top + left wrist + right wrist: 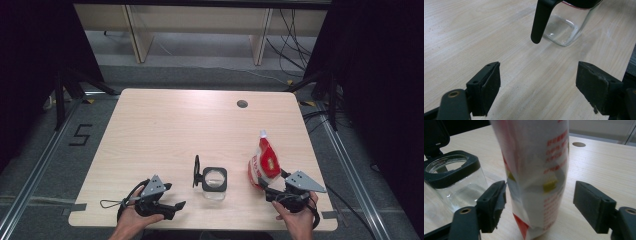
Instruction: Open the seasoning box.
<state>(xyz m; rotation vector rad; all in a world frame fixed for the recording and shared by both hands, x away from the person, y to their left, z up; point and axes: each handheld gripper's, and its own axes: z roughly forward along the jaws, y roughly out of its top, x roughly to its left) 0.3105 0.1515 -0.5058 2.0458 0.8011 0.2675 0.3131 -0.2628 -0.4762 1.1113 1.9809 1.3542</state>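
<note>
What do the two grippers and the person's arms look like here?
Both grippers are black. The left gripper and the right gripper each carry a grey three-cornered plate on top and trail a black cable. Seen close, the jaws end in flat, rectangular black pads with small screw holes and worn, frayed edges. The forearms are bare, with no sleeves in view.

One bench [165,130] carries one clear glass jar [214,182] with one black flip lid [196,171] standing open at lower centre, and one red and white pouch [264,162] at lower right. Two hand-held tongs: one [177,206] at lower left, one [263,189] at lower right.
</note>
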